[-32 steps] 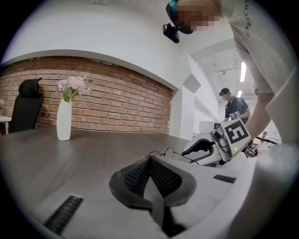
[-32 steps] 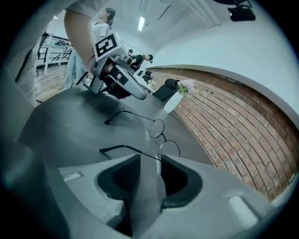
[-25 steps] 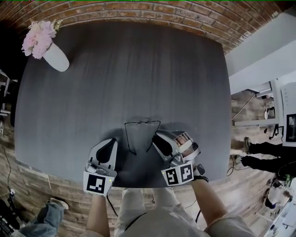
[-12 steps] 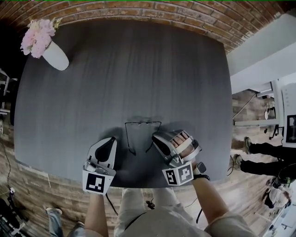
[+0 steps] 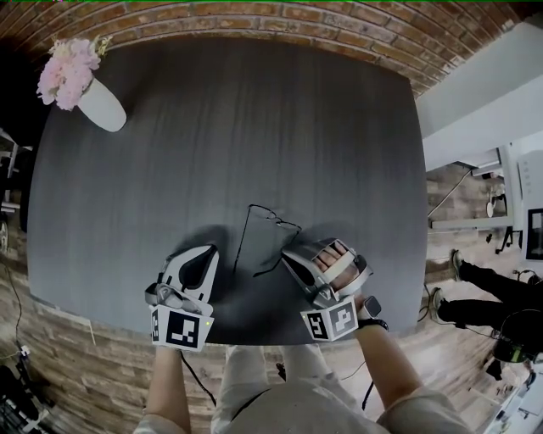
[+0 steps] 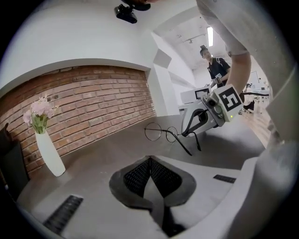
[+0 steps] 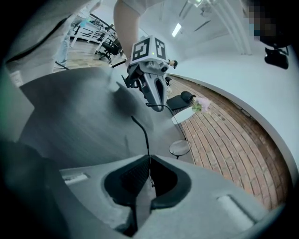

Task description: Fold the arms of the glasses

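Thin black wire glasses [image 5: 276, 219] with round lenses are near the front of the dark table [image 5: 237, 127], tilted, both arms spread toward me. My right gripper [image 5: 287, 254] has just been closing and is now shut on one arm. In the right gripper view the thin wire arm [image 7: 145, 135] runs in between the pads at my right gripper [image 7: 148, 159]. My left gripper [image 5: 206, 253] rests left of the glasses, shut and apart from them. In the left gripper view my left gripper [image 6: 149, 161] holds nothing, and the glasses [image 6: 161, 133] hang ahead beside the right gripper [image 6: 205, 116].
A white vase with pink flowers [image 5: 100, 103] stands at the table's far left corner, also in the left gripper view as the vase [image 6: 49, 151]. A brick wall [image 5: 280, 21] runs behind the table. The table's front edge lies just under both grippers.
The right jaws went from wide open to shut on a glasses arm. The glasses, flat and square to me before, now sit tilted and turned. The left gripper rolled slightly.
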A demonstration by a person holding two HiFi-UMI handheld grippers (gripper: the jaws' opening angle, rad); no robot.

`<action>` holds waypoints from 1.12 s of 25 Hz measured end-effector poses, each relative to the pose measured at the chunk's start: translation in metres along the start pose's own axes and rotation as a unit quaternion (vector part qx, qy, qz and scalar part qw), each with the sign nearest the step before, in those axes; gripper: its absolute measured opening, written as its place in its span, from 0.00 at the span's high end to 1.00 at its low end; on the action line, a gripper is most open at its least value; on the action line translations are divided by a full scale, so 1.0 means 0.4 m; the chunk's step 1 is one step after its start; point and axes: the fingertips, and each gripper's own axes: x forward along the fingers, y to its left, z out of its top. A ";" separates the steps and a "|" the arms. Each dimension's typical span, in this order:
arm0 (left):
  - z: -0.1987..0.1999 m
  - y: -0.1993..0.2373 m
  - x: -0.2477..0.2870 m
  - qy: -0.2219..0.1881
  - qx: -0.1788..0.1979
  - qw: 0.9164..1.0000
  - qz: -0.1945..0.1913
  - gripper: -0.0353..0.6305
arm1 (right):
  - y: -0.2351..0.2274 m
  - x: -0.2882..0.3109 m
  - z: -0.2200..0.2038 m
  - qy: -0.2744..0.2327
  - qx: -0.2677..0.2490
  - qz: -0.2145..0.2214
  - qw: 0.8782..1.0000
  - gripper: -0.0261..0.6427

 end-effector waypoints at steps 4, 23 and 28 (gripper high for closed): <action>0.007 0.008 0.012 -0.002 0.008 1.000 0.001 0.95 | -0.005 -0.003 0.010 -0.004 -0.011 0.002 1.000 0.96; -0.015 0.017 0.137 0.043 0.245 0.967 -0.046 0.65 | -0.013 -0.003 0.040 -0.031 -0.035 0.025 0.999 0.97; 0.011 -0.001 0.146 0.028 0.312 0.949 -0.049 0.65 | -0.014 -0.003 0.041 -0.033 -0.044 0.027 0.998 0.97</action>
